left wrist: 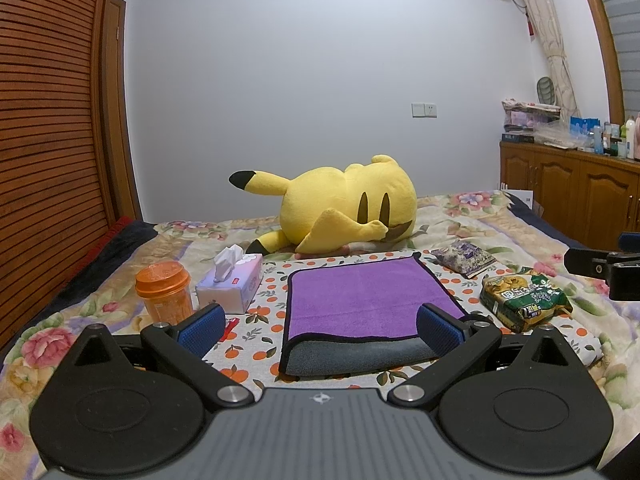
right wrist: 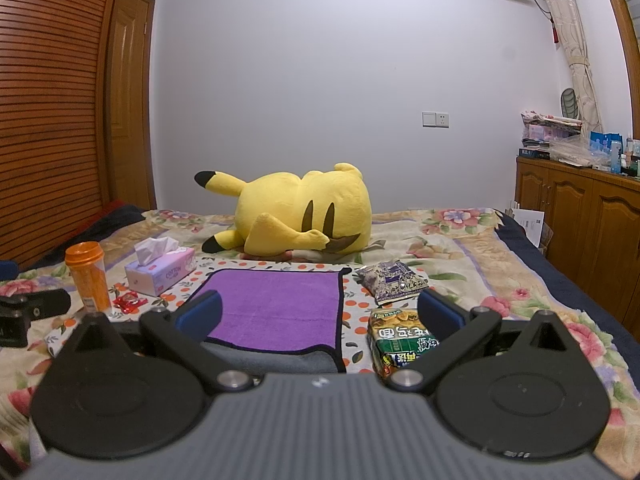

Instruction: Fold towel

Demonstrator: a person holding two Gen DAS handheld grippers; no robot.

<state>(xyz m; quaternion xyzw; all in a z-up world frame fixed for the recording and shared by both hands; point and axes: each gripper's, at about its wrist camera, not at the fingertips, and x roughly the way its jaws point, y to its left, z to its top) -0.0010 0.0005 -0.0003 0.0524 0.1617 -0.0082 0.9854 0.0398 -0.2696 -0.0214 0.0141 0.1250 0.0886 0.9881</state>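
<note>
Bed [left wrist: 520, 236] w/ floral cover fills the scene. Yellow plush [left wrist: 344, 208] lies on its side at far centre. Purple towel [left wrist: 368, 300] lies flat on orange-dot cloth [left wrist: 264, 344] mid-bed, near edge turned over showing grey. Left gripper [left wrist: 320, 326] hovers at towel's near edge, fingers spread wide, holding nothing. Right gripper [right wrist: 320, 318] is spread too, empty, above towel's near right part. Tissue box [left wrist: 232, 284] & orange cup [left wrist: 164, 294] left of towel; green snack pack [left wrist: 524, 298] & purple packet [left wrist: 464, 258] right.
</note>
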